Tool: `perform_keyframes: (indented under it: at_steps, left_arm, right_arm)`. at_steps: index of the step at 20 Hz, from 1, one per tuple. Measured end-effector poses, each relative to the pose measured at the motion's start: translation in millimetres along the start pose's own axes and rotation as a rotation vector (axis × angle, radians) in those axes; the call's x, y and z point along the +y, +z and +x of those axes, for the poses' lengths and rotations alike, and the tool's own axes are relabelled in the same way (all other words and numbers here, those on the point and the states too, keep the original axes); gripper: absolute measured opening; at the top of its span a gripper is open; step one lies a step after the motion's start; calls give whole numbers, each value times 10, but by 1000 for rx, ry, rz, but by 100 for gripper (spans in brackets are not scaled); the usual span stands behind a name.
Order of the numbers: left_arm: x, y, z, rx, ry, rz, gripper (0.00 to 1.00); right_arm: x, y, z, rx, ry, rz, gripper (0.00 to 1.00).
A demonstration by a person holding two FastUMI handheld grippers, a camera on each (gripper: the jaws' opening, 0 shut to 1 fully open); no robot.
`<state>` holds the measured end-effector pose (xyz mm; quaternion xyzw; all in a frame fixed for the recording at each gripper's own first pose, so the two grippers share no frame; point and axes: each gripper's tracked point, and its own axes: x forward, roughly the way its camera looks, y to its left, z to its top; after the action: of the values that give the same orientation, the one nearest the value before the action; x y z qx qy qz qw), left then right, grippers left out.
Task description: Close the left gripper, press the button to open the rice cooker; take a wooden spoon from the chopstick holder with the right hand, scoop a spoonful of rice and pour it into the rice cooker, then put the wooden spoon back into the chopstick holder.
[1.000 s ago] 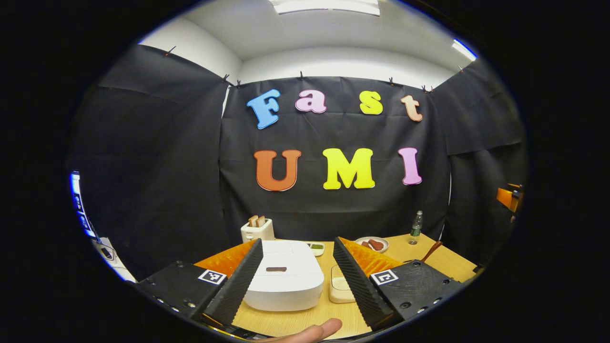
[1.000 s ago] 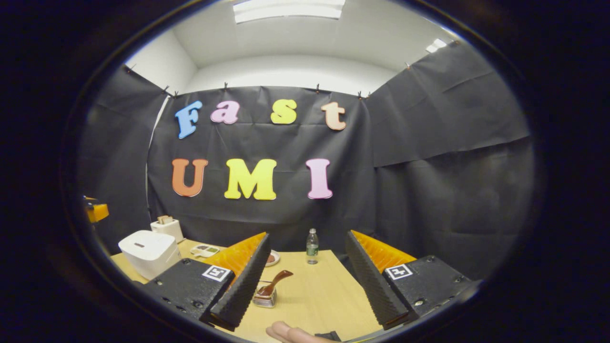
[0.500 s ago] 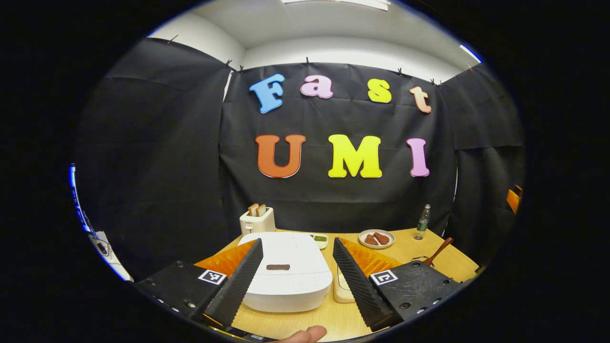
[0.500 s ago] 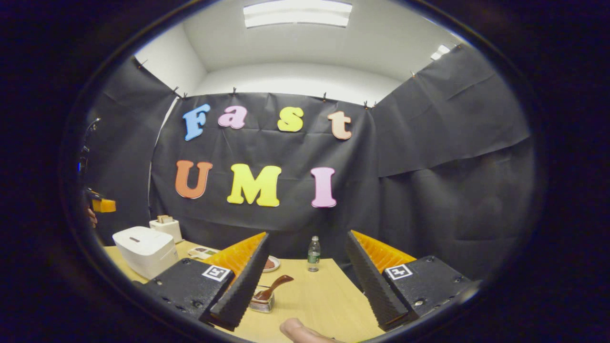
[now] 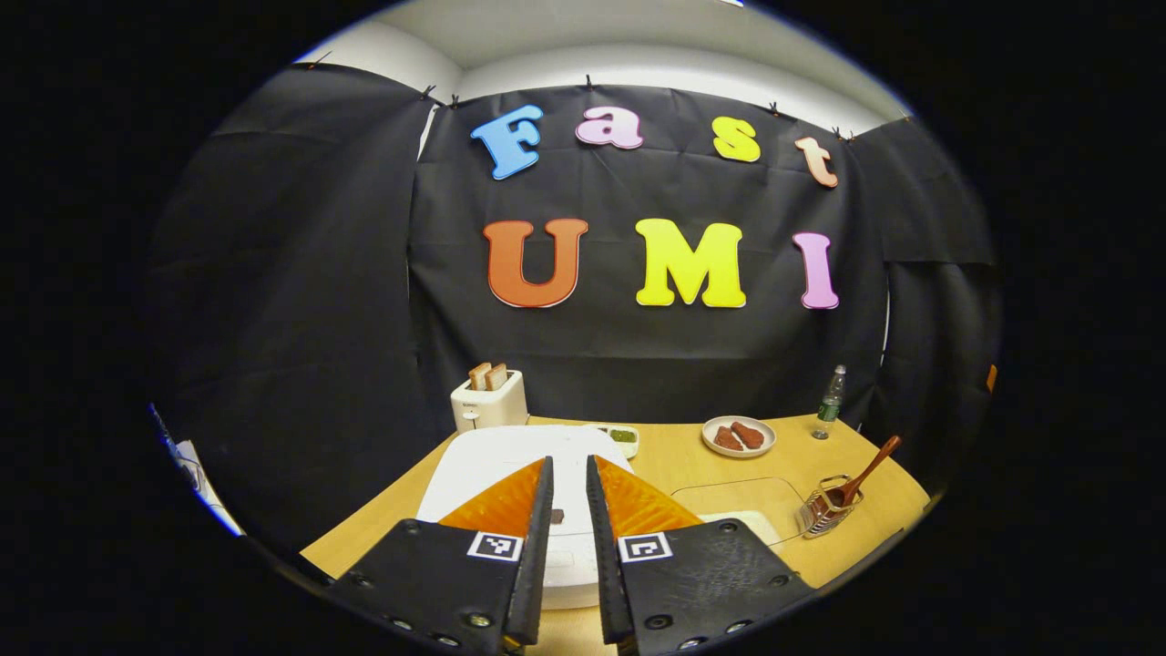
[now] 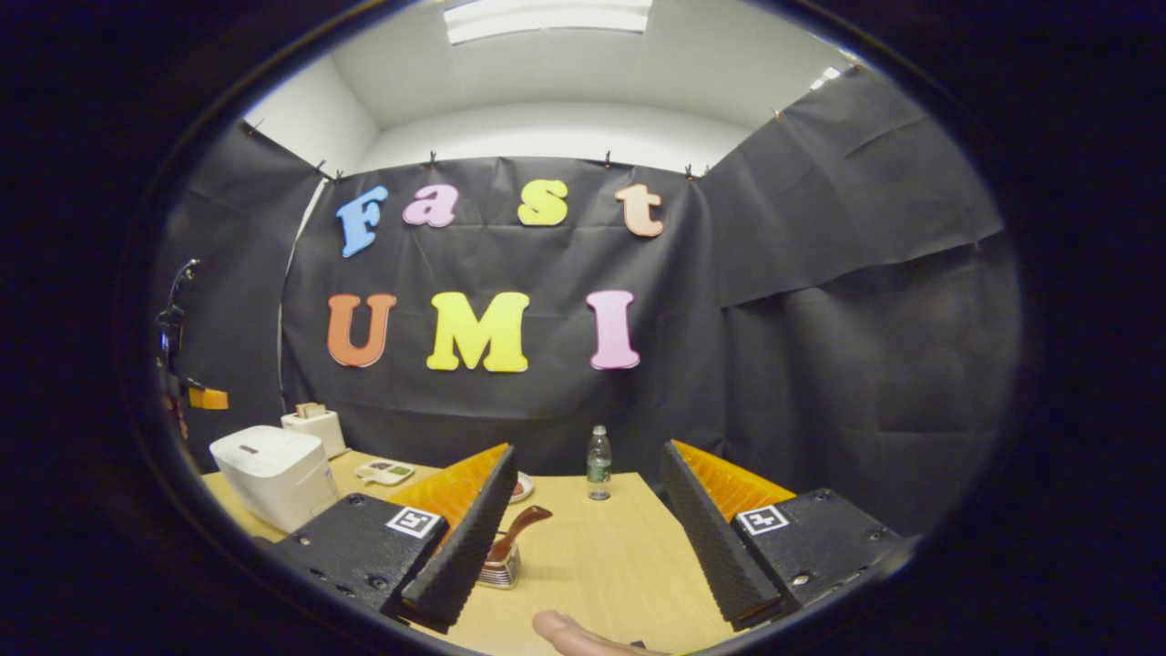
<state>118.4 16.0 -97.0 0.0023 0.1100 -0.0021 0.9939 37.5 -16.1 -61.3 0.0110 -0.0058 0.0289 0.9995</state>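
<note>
Black cloth walls close in a booth around a pale wooden tabletop (image 5: 692,465), and on its left part sits the white rice cooker (image 5: 510,460), lid down. Its small dark button (image 5: 557,517) shows on the lid's near side, framed in the narrow slit between the fingers of the left tool (image 5: 567,474). Those fingers are drawn almost together with only a thin gap and nothing between them; whether the tips touch the lid yet cannot be told. The button lies straight ahead of and just below the left tool's tips, so I judge the coming press needs only a short push forward and down along the tool's own axis. This hand is plainly the nearer one to the cooker.

Just right of the cooker lies a clear, shallow container (image 5: 738,506), presumably for the rice. Farther right stands the wire chopstick holder (image 5: 823,515) with the wooden spoon (image 5: 865,469) leaning in it, handle tilted up and to the right.

In the right gripper view the right tool (image 6: 588,492) hovers with fingers spread wide and empty, well apart from the cooker (image 6: 273,474) off to its left; the spoon (image 6: 519,533) in its holder (image 6: 501,572) lies close ahead, beside the left finger. A toaster (image 5: 489,401), a plate (image 5: 738,436) and a bottle (image 5: 828,401) stand toward the back.
</note>
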Motion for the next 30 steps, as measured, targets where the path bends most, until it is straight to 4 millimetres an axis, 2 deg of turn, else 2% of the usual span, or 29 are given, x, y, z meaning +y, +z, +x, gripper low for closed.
perform_keyframes:
  at_steps: [2,3,4,7,9,11,13,15,17,19,23,26,30]
  left_arm:
    - [45,-25,101,2,17,42,24]
    - [172,-8,99,-1,59,50,25]
    - [180,-87,212,25,71,52,0]
    - [143,-297,388,103,64,37,0]
    - [149,-437,495,145,62,50,0]
    - [161,-586,609,203,65,44,0]
    - [166,-688,633,240,68,30,0]
    - [254,-736,664,257,95,37,0]
    - [271,-875,675,305,96,18,0]
    - [275,-901,637,309,97,-6,0]
    - [289,-951,568,329,85,-16,0]
    - [302,-1012,554,340,88,-5,0]
    - [303,-970,543,331,80,19,0]
  right_arm:
    - [-33,-105,47,12,9,1,100]
    - [-73,-162,77,20,4,-4,100]
    - [-107,-218,116,28,0,-9,99]
    - [-147,-379,220,61,1,11,99]
    - [-55,-488,275,87,48,27,100]
    - [-51,-614,315,110,70,18,100]
    - [-66,-674,350,108,69,-9,100]
    - [-93,-685,350,77,50,-83,100]
    - [-140,-615,344,22,17,-170,99]
    - [-96,-565,309,-27,14,-218,99]
    - [51,-652,242,8,65,-140,100]
    - [5,-601,215,0,42,-139,100]
    - [91,-544,128,-8,51,-141,100]
